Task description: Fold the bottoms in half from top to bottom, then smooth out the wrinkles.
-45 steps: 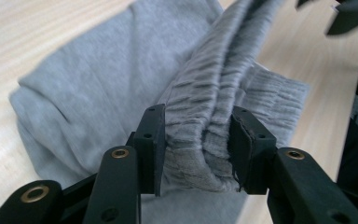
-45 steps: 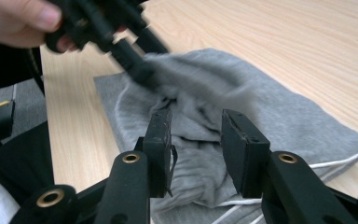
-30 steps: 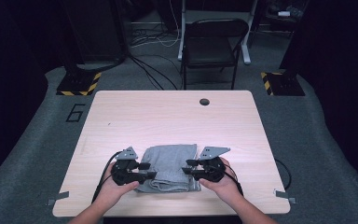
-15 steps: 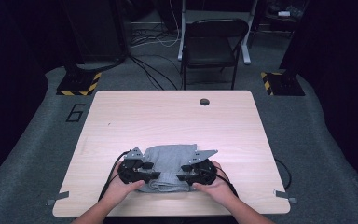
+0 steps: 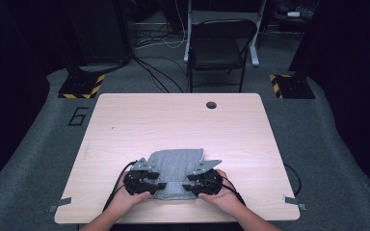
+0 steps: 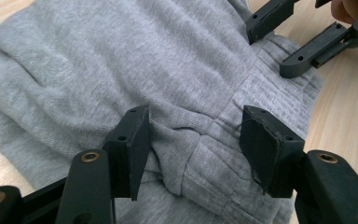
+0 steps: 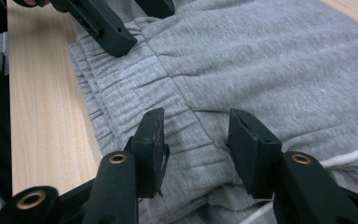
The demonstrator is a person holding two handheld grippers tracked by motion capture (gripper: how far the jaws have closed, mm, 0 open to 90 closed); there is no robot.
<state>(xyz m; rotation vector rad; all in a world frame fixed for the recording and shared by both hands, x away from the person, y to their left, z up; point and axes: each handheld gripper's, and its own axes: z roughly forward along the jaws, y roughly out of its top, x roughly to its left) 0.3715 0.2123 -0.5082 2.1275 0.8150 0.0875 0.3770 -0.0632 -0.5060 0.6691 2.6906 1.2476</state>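
High view: I have both grippers set on folded grey sweatpants at the near edge of the wooden table [image 5: 125, 125].

Largest first, the table carries the grey sweatpants [image 5: 176, 163], which lie near its front edge and midway across it, between my two hands. In my left gripper view the ribbed waistband [image 6: 223, 163] sits under the gripper, joined to the fleece body by a puckered seam. The left gripper [image 6: 193, 140] stands with its jaws parted, a raised fold of cloth between the pads but not pinched. The right gripper [image 7: 196, 140] likewise has its jaws apart, straddling the gathered waistband without clamping it. A white drawstring [image 7: 349, 158] trails beside the right jaw in the right gripper view.
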